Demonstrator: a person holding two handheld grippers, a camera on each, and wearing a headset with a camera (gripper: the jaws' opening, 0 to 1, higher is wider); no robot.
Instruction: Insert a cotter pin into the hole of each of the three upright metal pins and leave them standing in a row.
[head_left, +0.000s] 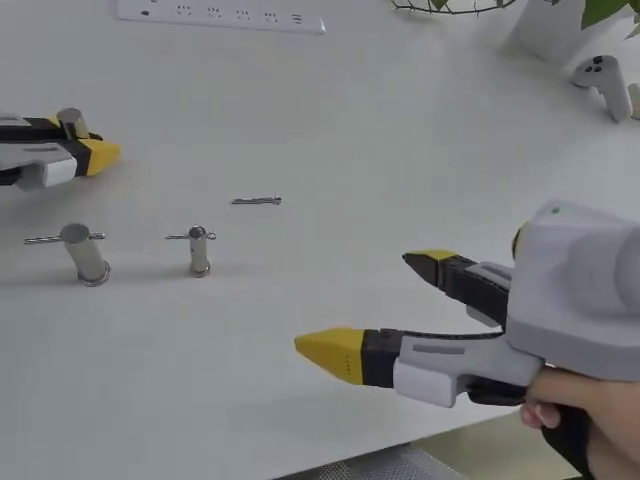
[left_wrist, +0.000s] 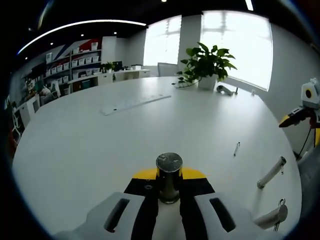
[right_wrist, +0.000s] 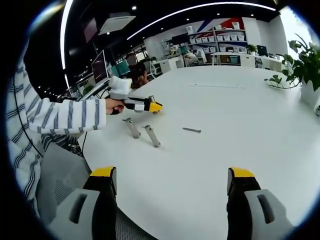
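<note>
nearest the person, the right gripper (head_left: 358, 302) hung over the near edge of the white table (head_left: 400, 150), gripped in a hand (head_left: 570, 415). its jaws were spread wide with nothing between them, and its own view showed the same wide gap over bare tabletop.

beyond it and to the left, two metal pins stood on the table, side by side but apart. the left pin (head_left: 85, 256) had a cotter pin (head_left: 40, 239) pushed through the hole near its top, sticking out on both sides. the right pin (head_left: 199, 251) carried a second cotter pin (head_left: 181, 237) the same way.

a little farther back and to the right of that pair, a loose cotter pin (head_left: 257, 201) lay flat on the table, touching neither pin.

farther left, the left gripper (left_wrist: 169, 181) was raised above the table with its jaws clenched on a third metal pin (left_wrist: 169, 164), which stood upright between the yellow tips with its flat round end on top. in the right gripper view a striped sleeve (right_wrist: 65, 117) led to the hand holding that gripper, just behind the two standing pins.

at the far edge lay a white power strip (head_left: 220, 14). at the far right were a white controller (head_left: 603, 80) and a potted plant (left_wrist: 206, 62).
</note>
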